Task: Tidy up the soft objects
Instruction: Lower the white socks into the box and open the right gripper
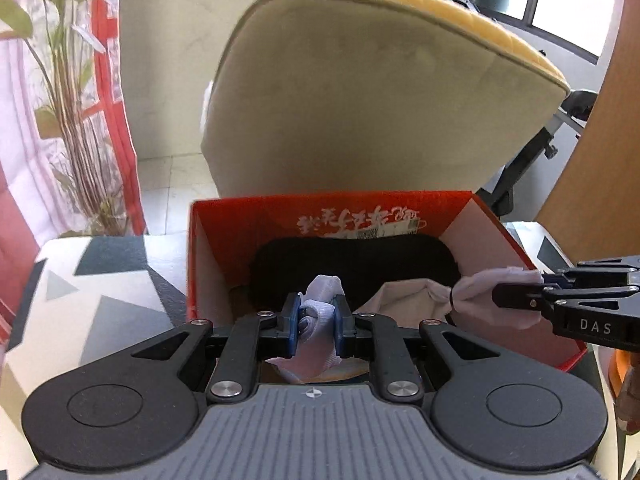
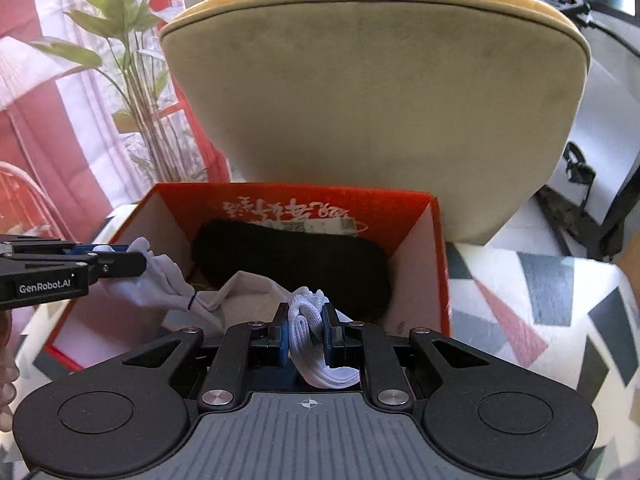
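A red cardboard box (image 1: 200, 264) (image 2: 438, 264) stands open on a patterned surface. A black soft item (image 1: 352, 260) (image 2: 296, 256) lies at its back, a beige cloth (image 1: 404, 300) (image 2: 248, 296) in front of it. My left gripper (image 1: 316, 316) (image 2: 120, 258) is shut on one end of a white sock (image 1: 320, 304) (image 2: 160, 284). My right gripper (image 2: 306, 328) (image 1: 516, 290) is shut on the other end (image 2: 306, 316) (image 1: 492, 286). The sock hangs between them over the box, with a thin dark band around its middle.
A beige cushioned chair back (image 1: 376, 108) (image 2: 376, 120) with a yellow top stands right behind the box. A plant (image 1: 76, 120) (image 2: 132, 80) and red-and-white curtain are at the left. The geometric-patterned surface (image 1: 100, 280) (image 2: 540, 300) extends either side of the box.
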{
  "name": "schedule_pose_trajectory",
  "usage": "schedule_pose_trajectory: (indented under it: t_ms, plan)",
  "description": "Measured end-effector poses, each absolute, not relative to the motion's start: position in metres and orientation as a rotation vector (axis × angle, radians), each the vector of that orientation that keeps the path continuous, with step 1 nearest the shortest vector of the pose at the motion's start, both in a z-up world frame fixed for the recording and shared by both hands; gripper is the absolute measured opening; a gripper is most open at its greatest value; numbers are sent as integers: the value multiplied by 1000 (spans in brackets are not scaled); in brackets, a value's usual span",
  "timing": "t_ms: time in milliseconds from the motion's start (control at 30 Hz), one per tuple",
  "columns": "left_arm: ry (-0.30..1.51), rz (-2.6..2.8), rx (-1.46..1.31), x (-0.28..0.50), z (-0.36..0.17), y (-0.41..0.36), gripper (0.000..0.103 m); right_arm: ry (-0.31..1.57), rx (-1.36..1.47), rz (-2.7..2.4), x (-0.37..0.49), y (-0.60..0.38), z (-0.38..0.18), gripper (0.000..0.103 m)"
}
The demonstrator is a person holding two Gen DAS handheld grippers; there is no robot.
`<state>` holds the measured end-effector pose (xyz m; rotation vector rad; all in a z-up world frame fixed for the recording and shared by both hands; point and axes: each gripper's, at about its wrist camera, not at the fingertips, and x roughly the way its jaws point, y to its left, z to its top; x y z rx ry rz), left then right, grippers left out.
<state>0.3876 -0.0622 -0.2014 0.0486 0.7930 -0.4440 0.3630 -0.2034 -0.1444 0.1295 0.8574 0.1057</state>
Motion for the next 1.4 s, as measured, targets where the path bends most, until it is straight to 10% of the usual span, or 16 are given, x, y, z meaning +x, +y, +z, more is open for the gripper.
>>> schedule_pose_trajectory:
  t_ms: [900, 1033, 1133, 1400]
  plan:
    - [896, -424, 122, 415, -227, -74, 20, 960, 70, 89, 395, -191, -190, 15]
    - [890, -420, 119, 413, -222, -69, 53, 942, 41, 72, 390, -193, -184, 23]
    - [855, -433, 106, 405, -210, -65, 60, 905, 33, 58, 383, -196, -173, 32]
    - [709, -437, 65, 361, -165, -49, 102, 720, 72, 60, 338, -210, -133, 92]
